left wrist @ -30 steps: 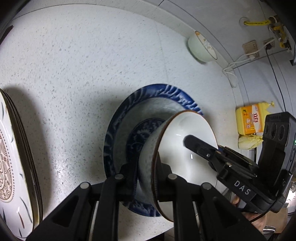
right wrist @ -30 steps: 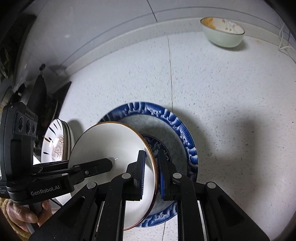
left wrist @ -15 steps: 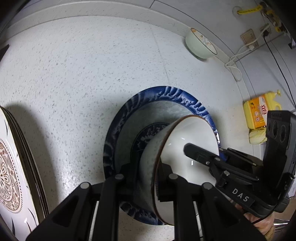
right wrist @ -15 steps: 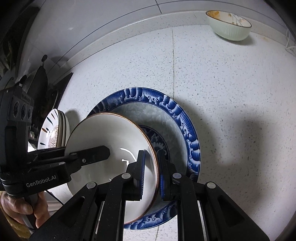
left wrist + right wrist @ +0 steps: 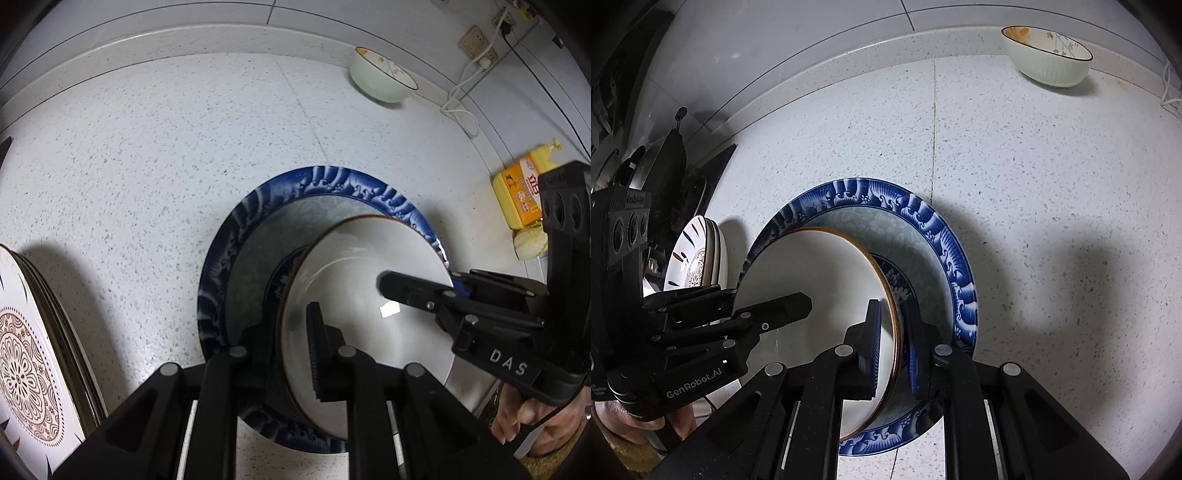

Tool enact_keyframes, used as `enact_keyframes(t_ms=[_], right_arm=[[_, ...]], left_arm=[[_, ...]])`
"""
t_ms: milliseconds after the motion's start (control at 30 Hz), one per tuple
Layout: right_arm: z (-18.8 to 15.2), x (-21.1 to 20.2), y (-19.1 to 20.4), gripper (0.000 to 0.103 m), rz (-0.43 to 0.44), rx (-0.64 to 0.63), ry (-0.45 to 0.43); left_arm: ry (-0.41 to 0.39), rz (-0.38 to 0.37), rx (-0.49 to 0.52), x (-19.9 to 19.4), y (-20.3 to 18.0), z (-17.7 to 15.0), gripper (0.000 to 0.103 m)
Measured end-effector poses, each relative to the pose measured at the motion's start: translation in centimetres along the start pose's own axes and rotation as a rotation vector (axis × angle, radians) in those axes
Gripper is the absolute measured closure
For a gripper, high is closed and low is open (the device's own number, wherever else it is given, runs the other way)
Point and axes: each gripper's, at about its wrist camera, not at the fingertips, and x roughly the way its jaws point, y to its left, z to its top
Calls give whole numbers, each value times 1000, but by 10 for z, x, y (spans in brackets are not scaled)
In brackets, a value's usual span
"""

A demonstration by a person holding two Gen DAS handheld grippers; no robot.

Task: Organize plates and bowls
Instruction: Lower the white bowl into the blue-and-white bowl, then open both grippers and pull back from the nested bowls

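Observation:
A white bowl with a brown rim [image 5: 369, 280] [image 5: 820, 273] sits low on a large blue-patterned plate [image 5: 258, 236] [image 5: 923, 236] on the speckled counter. My left gripper [image 5: 291, 325] straddles the bowl's left rim and my right gripper [image 5: 892, 332] straddles its right rim. Both sets of jaws now stand slightly apart from the rim, a small gap showing beside the pads. Each gripper shows in the other's view, the right one [image 5: 461, 306] and the left one [image 5: 738, 321].
A stack of patterned plates [image 5: 26, 369] [image 5: 698, 254] stands at the left. A pale green bowl [image 5: 382, 79] [image 5: 1047, 55] sits near the back wall. A yellow detergent bottle [image 5: 521, 192] and a cable are at the right. A stove area with dark pans [image 5: 665, 162] lies far left.
The bowl came down from a tilted, lifted hold onto the blue plate and now lies nearly level. Both grippers' jaws have widened around its rim.

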Motion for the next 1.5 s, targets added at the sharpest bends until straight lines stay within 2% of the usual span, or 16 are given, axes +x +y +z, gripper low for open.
enact_keyframes(t_ms=[133, 467, 633, 933, 1267, 1500], right_arm=[[1, -2, -2, 91, 3, -1, 2], [4, -14, -8, 91, 28, -15, -2], [5, -15, -6, 91, 27, -25, -3], [3, -17, -1, 91, -9, -80, -1], [4, -19, 7, 90, -66, -148, 0], [9, -24, 9, 84, -92, -181, -6]], left_arm=[[6, -12, -18, -3, 3, 2, 88], [-97, 46, 80, -31, -6, 7, 88], [-131, 44, 101, -41, -12, 8, 88], [-163, 32, 82, -47, -5, 13, 88], [-223, 75, 120, -55, -5, 15, 88], [-246, 82, 130, -57, -4, 23, 87]])
